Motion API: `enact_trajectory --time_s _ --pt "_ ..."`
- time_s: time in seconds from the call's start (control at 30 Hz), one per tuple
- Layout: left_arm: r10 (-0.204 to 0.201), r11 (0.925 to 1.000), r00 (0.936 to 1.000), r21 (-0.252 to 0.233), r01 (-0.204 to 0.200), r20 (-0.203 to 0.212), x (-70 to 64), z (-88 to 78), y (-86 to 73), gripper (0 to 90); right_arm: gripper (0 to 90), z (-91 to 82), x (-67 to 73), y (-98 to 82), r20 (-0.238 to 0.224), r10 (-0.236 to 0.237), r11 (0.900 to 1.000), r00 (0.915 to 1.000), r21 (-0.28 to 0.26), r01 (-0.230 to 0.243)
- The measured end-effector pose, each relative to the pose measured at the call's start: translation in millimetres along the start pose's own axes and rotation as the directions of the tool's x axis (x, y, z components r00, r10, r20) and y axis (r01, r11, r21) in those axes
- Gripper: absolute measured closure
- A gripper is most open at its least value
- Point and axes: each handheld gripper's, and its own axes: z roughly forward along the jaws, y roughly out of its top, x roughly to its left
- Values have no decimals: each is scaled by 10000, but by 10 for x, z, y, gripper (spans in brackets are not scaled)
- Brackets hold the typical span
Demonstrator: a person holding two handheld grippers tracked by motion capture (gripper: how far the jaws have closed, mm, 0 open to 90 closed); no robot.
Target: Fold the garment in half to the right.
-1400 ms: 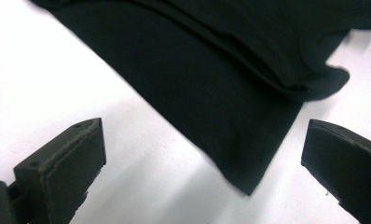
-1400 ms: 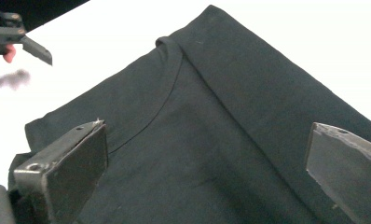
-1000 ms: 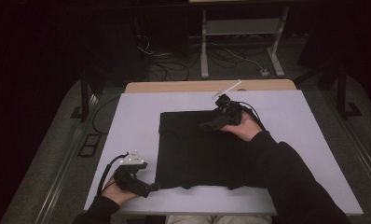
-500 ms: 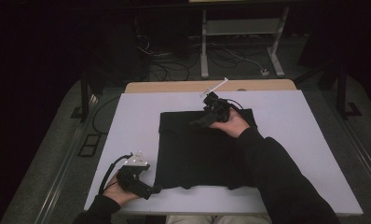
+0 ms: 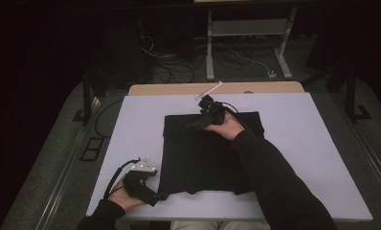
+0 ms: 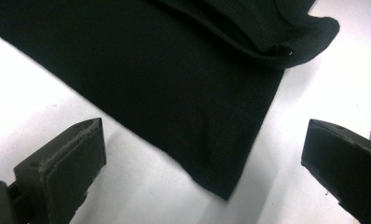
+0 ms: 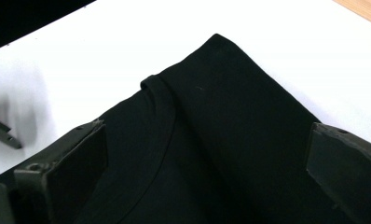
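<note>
A folded black T-shirt (image 5: 203, 160) lies flat in the middle of the white table (image 5: 313, 143). My left gripper (image 5: 161, 196) rests at the shirt's near left corner, open; in the left gripper view (image 6: 204, 135) the hemmed corner of the shirt (image 6: 223, 182) lies between its wide-apart jaws. My right gripper (image 5: 192, 126) hovers over the shirt's far edge, pointing left. In the right gripper view (image 7: 207, 135) it is open above the shirt (image 7: 239, 121), with the collar band (image 7: 167, 116) and a folded corner ahead.
A wooden strip (image 5: 179, 89) runs along the table's far edge. Beyond it, cables and a metal stand (image 5: 210, 52) sit on the dark floor. A small metal part (image 7: 2, 131) lies on the white surface at the left of the right gripper view.
My right gripper has moved left along the shirt's far edge, from the far right part toward the middle. The left gripper has stayed at the near left corner.
</note>
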Motion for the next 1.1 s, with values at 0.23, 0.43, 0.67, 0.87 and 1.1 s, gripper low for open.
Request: enact_trajectory --time_s 0.23,0.43,0.67,0.87,1.1 --pt "-7 10000 9999 72 6 125 -3 9 17 0 0 152 -19 78 37 42 9999 10000 115 -43" --pt "51 9999 9999 105 -52 137 -16 16 20 0 0 262 -39 140 92 29 10000 10000 -56 -29" --pt "116 9999 9999 91 -116 76 -26 22 19 0 0 381 -42 235 147 32 10000 9999 -8 -32" --pt "251 9997 9997 83 -251 -61 -42 26 24 16 0 477 -20 327 165 -94 10000 9998 30 94" --pt "506 9987 9986 59 -505 -133 -60 35 27 58 0 658 -7 391 157 -97 9999 9998 70 96"
